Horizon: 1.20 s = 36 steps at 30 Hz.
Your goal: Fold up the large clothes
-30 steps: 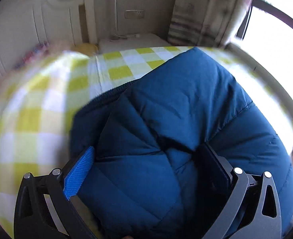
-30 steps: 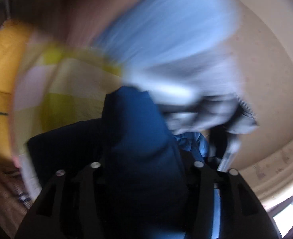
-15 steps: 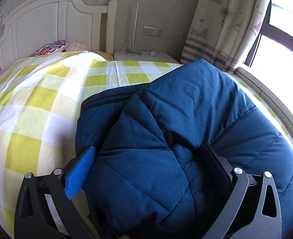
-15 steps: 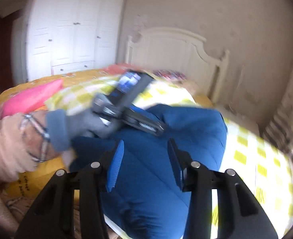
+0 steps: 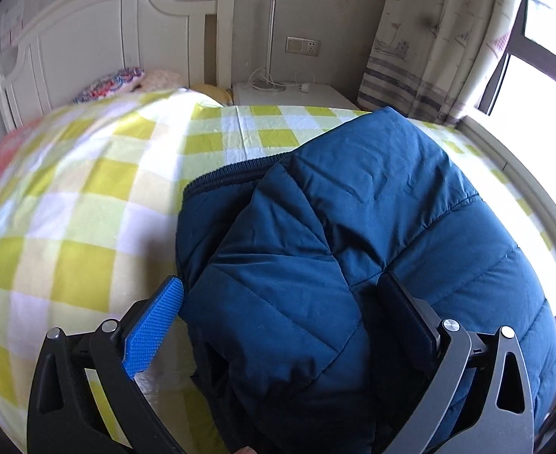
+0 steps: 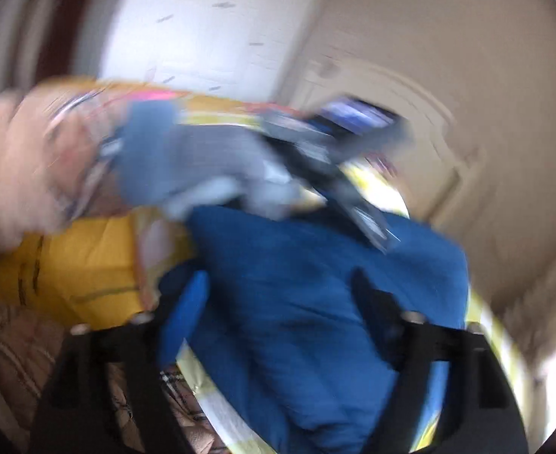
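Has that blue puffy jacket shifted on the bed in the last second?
Cannot tell. In the left wrist view the jacket keeps its place against the checked bedsheet; the camera itself swung toward the headboard.

The left gripper (image 5: 281,295) has its jaws spread wide, tilted downward. The right gripper (image 6: 278,295) is blurred, jaws also apart, facing the left hand (image 6: 202,166).

The bed (image 5: 89,196), spread with a yellow-checked sheet, carried a folded blue jacket (image 5: 372,227) near its window-side edge; pillows (image 5: 115,81) lay at the headboard.
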Each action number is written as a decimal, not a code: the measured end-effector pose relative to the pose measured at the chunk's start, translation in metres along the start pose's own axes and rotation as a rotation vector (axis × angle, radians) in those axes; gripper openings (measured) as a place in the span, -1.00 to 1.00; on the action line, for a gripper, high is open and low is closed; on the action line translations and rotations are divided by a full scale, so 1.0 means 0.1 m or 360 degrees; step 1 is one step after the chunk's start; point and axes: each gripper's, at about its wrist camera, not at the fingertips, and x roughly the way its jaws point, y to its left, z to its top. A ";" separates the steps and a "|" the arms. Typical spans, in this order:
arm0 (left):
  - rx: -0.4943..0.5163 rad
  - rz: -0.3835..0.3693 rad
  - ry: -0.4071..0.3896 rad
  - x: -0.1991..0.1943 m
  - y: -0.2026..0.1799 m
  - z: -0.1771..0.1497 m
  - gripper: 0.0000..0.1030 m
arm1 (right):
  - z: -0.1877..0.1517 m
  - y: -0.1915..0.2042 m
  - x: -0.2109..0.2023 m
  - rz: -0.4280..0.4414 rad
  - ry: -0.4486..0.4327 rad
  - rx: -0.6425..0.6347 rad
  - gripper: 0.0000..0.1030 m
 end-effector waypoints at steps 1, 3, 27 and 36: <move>-0.0005 -0.0007 0.0003 0.00 0.01 0.01 0.91 | 0.03 0.15 0.12 -0.0046 0.0038 -0.0142 0.56; 0.0009 0.0002 0.0009 -0.01 0.00 0.02 0.91 | 0.03 0.32 0.37 -0.0179 0.0122 -0.0348 0.23; -0.0393 0.0216 -0.0301 -0.59 0.67 -0.12 0.91 | -0.45 0.09 0.43 0.0088 -0.0141 -0.0513 -0.48; -0.0014 0.0286 -0.0163 -0.53 -0.19 -0.06 0.91 | -0.40 0.13 0.53 0.0136 -0.0095 -0.0522 -0.10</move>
